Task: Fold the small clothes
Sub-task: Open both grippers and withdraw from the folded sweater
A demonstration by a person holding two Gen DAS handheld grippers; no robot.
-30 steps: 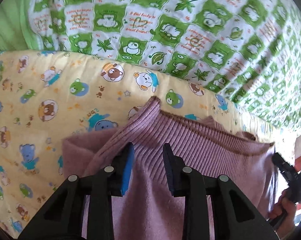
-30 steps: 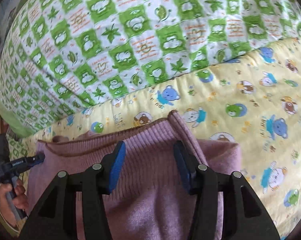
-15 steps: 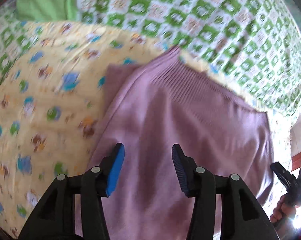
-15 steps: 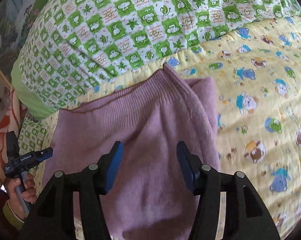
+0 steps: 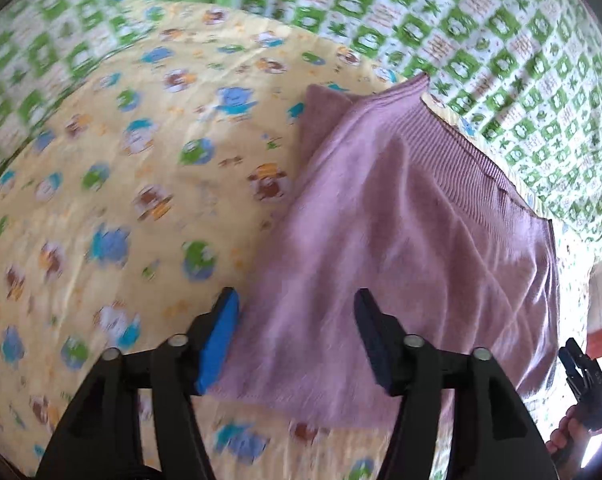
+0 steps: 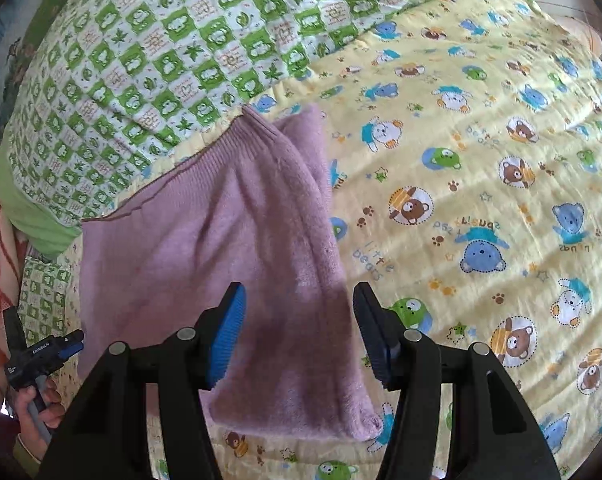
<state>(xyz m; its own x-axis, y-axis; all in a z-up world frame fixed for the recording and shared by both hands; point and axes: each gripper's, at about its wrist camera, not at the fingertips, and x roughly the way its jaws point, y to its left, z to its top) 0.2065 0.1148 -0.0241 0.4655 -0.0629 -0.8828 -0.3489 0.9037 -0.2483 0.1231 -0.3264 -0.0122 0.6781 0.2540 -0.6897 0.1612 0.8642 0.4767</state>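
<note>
A small mauve knitted garment [image 5: 401,240] lies flat on a yellow bear-print quilt [image 5: 121,200], its ribbed hem toward the green checked quilt. It also shows in the right wrist view [image 6: 229,248], with one side folded over the body. My left gripper [image 5: 297,340] is open and empty, above the garment's near edge. My right gripper [image 6: 299,332] is open and empty, above the garment's near right corner. The other gripper shows at the edge of each view, the right one [image 5: 585,376] and the left one [image 6: 41,356], both held in a hand.
A green and white checked quilt [image 6: 173,48] lies beyond the garment. The yellow quilt [image 6: 481,200] spreads wide to the right. An orange patterned cloth [image 6: 1,272] is at the far left edge.
Both grippers have pulled back and risen from the ribbed hem toward the garment's near edge. Their jaws have opened wider. The garment now lies flat and shows in full.
</note>
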